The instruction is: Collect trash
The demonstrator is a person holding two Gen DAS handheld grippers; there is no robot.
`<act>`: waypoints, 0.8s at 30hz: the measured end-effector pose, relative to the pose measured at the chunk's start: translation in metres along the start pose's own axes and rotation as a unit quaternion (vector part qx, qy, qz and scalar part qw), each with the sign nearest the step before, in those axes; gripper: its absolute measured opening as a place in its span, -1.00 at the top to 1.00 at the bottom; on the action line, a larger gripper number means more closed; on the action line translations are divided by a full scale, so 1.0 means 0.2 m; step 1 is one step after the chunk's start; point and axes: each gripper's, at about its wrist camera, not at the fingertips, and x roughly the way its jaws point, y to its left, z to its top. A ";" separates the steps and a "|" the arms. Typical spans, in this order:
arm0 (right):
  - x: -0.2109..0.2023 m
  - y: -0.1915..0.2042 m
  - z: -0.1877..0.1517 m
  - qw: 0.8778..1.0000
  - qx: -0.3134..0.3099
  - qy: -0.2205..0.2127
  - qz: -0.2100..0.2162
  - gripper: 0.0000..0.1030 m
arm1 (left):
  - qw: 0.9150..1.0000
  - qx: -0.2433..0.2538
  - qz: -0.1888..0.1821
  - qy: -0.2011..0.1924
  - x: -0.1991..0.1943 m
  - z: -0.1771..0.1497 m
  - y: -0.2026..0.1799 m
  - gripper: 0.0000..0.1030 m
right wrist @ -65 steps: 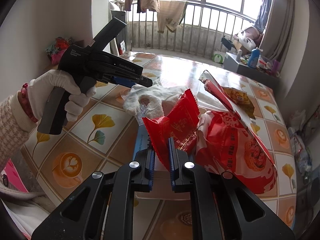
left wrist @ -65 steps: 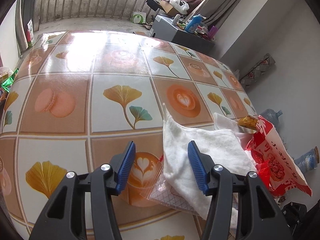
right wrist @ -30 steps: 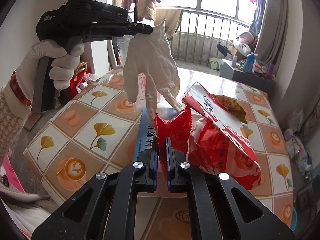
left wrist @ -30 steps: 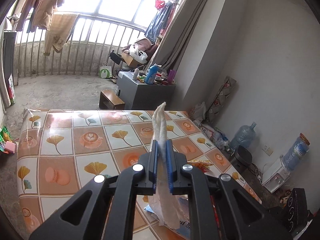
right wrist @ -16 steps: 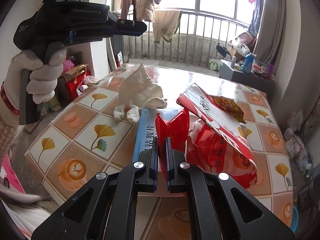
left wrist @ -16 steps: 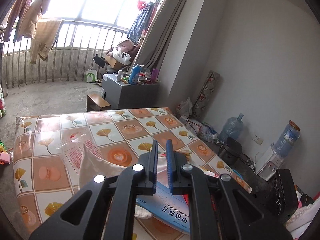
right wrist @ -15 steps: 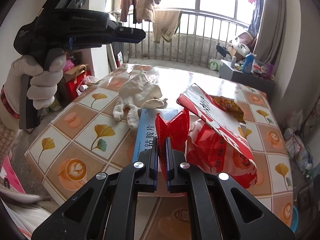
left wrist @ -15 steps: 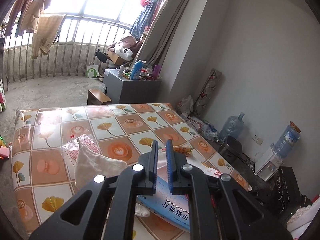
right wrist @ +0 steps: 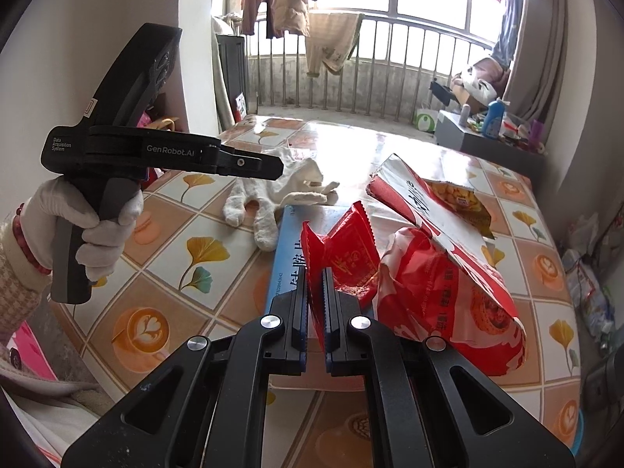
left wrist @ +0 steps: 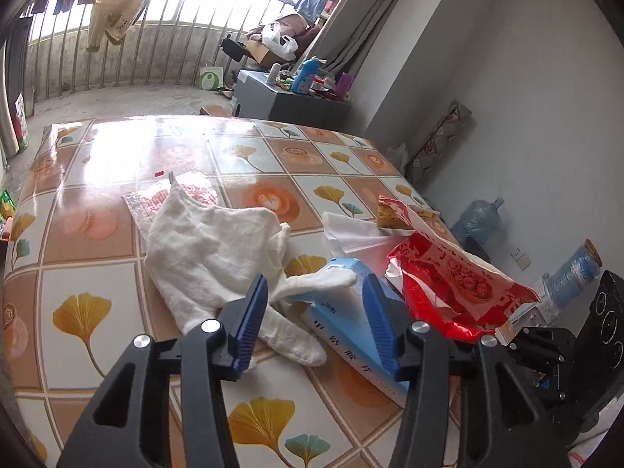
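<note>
A white cloth glove (left wrist: 210, 249) lies loose on the tiled table (left wrist: 97, 234), its fingers draped over a blue box (left wrist: 347, 331). My left gripper (left wrist: 316, 304) hovers just above the glove's fingers; its jaws are opening and the pads press on nothing. In the right wrist view the left gripper (right wrist: 269, 167) hangs over the glove (right wrist: 280, 191), held by a gloved hand (right wrist: 97, 230). My right gripper (right wrist: 316, 284) is shut on a small red wrapper (right wrist: 347, 253), beside a large red snack bag (right wrist: 440, 292) and the blue box (right wrist: 286, 261).
A clear printed plastic packet (left wrist: 171, 195) lies under the glove's cuff. White paper (left wrist: 351, 234) and a yellow snack packet (left wrist: 394, 214) sit by the red bag (left wrist: 448, 284). A grey cabinet (left wrist: 288, 101) stands beyond the table. Water bottles (left wrist: 479, 218) stand on the floor at right.
The left gripper let go of the white glove, which dropped onto the table. It then came down toward the table and its jaws spread apart. The right gripper kept still on the red wrapper.
</note>
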 end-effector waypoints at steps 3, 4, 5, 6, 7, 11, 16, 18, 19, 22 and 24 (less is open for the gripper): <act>0.00 0.00 0.01 1.000 0.002 0.002 -0.002 0.91 | 0.999 0.037 0.004 0.010 0.10 0.02 -0.08 -0.06; 0.01 0.00 0.00 1.000 0.002 0.002 -0.003 0.91 | 0.999 0.040 0.005 0.012 0.13 0.02 -0.08 -0.06; 0.01 0.00 0.00 1.000 0.003 0.003 -0.003 0.91 | 0.999 0.043 0.007 0.015 0.16 0.03 -0.08 -0.06; 0.01 0.00 0.00 1.000 0.003 0.003 -0.002 0.91 | 0.999 0.046 0.010 0.019 0.18 0.03 -0.08 -0.06; 0.01 0.00 0.00 1.000 0.002 0.003 -0.002 0.91 | 0.998 0.048 0.018 0.024 0.21 0.04 -0.08 -0.06; 0.01 0.00 0.00 1.000 -0.001 0.003 -0.002 0.91 | 0.998 0.038 0.040 0.040 0.26 0.04 -0.05 0.03; 0.00 0.02 0.00 1.000 -0.005 -0.002 -0.003 0.91 | 0.998 0.028 0.039 0.035 0.26 0.05 -0.01 0.38; 0.00 0.02 0.00 1.000 -0.006 -0.004 -0.005 0.91 | 0.998 0.024 0.044 0.029 0.26 0.05 0.00 0.67; -0.01 0.03 -0.01 1.000 -0.006 -0.005 -0.005 0.91 | 0.999 0.020 0.044 0.024 0.25 0.05 0.01 0.70; -0.03 0.03 0.00 1.000 -0.007 -0.012 -0.006 0.91 | 0.999 0.010 0.046 0.008 0.21 0.07 0.03 0.83; -0.04 0.03 0.00 1.000 -0.013 -0.020 -0.007 0.91 | 0.999 0.008 0.049 -0.008 0.16 0.10 0.04 0.85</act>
